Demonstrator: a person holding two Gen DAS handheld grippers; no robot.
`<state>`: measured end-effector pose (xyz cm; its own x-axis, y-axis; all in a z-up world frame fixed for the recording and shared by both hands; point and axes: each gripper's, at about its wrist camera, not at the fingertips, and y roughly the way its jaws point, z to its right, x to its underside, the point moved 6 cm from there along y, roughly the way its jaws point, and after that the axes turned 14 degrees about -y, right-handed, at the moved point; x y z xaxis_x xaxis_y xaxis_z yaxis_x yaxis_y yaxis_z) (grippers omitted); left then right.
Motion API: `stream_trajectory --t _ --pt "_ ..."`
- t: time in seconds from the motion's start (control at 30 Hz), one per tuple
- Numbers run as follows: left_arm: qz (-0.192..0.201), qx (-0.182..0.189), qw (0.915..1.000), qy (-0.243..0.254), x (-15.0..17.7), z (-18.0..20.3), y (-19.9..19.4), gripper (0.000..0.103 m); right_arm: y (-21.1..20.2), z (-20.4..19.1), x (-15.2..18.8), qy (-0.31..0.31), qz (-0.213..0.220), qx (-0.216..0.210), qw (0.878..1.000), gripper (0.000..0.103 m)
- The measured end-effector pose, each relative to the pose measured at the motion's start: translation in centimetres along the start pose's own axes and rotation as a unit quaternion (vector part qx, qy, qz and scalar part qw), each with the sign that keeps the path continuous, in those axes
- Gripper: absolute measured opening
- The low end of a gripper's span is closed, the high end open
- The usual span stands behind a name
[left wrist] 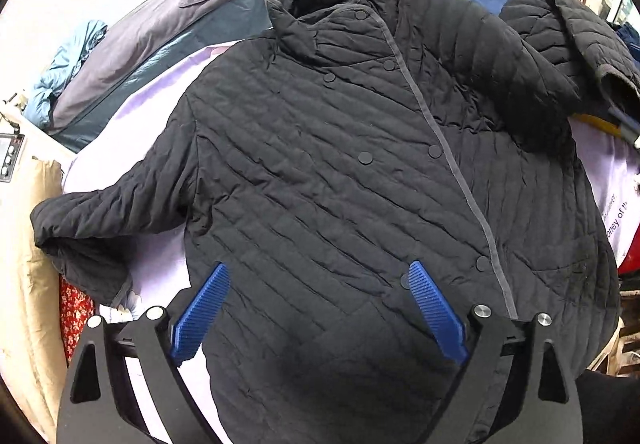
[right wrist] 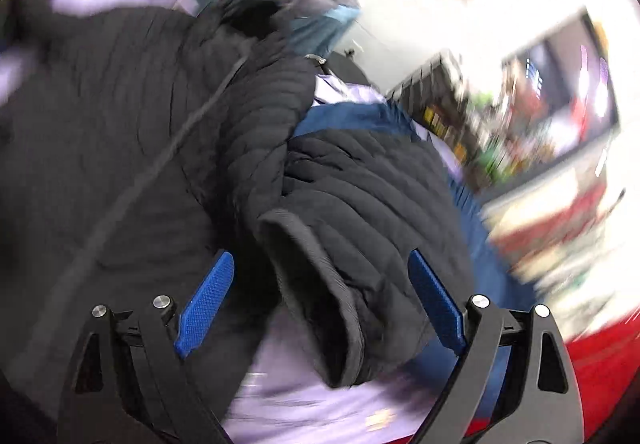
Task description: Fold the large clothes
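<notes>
While my right gripper (right wrist: 320, 300) hangs wide and empty, the ribbed cuff (right wrist: 316, 296) of the black quilted snap-front jacket (left wrist: 340, 172) lies right between its fingers, the sleeve running away up-left. My left gripper (left wrist: 318, 308), also wide, hovers over the hem; the jacket lies front-up on the lilac-covered bench (left wrist: 160, 104).

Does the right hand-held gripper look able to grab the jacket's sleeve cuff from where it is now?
Probably yes. The right hand-held gripper is open, and the sleeve cuff of the black quilted jacket lies between its fingers with nothing over it, though the view is blurred.
</notes>
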<state>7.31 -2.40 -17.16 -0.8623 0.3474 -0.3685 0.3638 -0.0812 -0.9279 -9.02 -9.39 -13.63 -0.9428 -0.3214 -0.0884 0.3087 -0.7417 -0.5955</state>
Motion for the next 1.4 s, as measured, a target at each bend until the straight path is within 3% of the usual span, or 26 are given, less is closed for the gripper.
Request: stream_trajectory --t 0.1,0.13,0.17,0.23,0.27,0.33,0.43,0.53,0.63,0.7,0.83,0.9,0.93,1.0,1.07,1.13,1.4 --pt "-0.001 -0.001 1.0 -0.006 0.1 -0.4 -0.2 0.089 1.4 -0.6 -0.2 -0.046 -0.011 0.042 0.998 0.086" --pt "-0.001 -0.003 1.0 -0.006 0.3 -0.5 -0.2 0.089 2.2 -0.2 0.1 -0.051 -0.021 0.053 0.997 0.078" --pt "-0.001 -0.005 1.0 -0.006 0.4 -0.6 -0.2 0.089 2.7 0.1 0.4 -0.051 -0.03 0.054 0.997 0.064" --pt "-0.003 -0.007 0.9999 -0.007 0.7 -0.7 -0.2 0.089 3.5 1.7 1.4 -0.026 -0.041 0.024 0.999 0.05" --pt "-0.005 -0.006 0.9999 -0.007 0.8 -0.7 -0.2 0.089 3.4 2.5 1.7 -0.01 -0.038 0.009 0.999 0.033" --pt "-0.006 -0.006 0.9999 -0.005 1.0 -0.6 -0.3 0.089 2.7 5.4 2.4 0.058 -0.024 -0.033 0.997 0.02" --pt "-0.008 -0.003 1.0 -0.002 1.1 -0.2 -0.2 0.089 1.8 12.7 4.4 0.231 0.006 -0.123 0.965 0.011" --pt "-0.006 0.006 1.0 0.003 0.6 0.6 -0.4 0.089 1.7 20.3 7.3 0.354 0.027 -0.156 0.922 0.009" --pt "0.006 0.005 0.9998 0.016 -0.2 1.3 -0.9 0.089 2.3 28.2 11.3 0.449 0.035 -0.157 0.879 0.007" --pt "0.015 0.003 0.9996 0.022 -0.7 1.5 -1.3 0.089 2.5 32.8 14.1 0.489 0.04 -0.146 0.859 0.006" --pt "0.025 0.001 0.9995 0.022 -1.6 1.5 -1.7 0.089 2.6 38.6 19.2 0.491 0.006 -0.072 0.868 0.005" --pt "0.025 0.0 0.9995 0.016 -1.7 1.3 -1.6 0.089 3.1 39.7 21.5 0.511 -0.015 -0.054 0.858 0.005" --pt "0.024 0.0 0.9996 0.013 -1.7 1.1 -1.6 0.089 3.9 39.4 22.6 0.528 -0.028 -0.059 0.847 0.005" --pt "0.019 0.0 0.9998 0.006 -1.5 0.9 -1.4 0.089 4.9 38.1 23.5 0.544 -0.039 -0.063 0.836 0.005" --pt "0.013 0.0 0.9999 0.002 -1.2 0.7 -1.2 0.089 5.9 36.2 23.7 0.541 -0.051 -0.066 0.837 0.005" --pt "0.007 -0.002 1.0 0.004 -0.8 0.8 -1.0 0.089 6.9 33.8 23.5 0.55 -0.056 -0.089 0.829 0.006" --pt "0.008 -0.005 0.9998 0.015 -0.5 1.1 -1.2 0.089 5.6 32.0 21.4 0.58 -0.014 -0.132 0.804 0.006"
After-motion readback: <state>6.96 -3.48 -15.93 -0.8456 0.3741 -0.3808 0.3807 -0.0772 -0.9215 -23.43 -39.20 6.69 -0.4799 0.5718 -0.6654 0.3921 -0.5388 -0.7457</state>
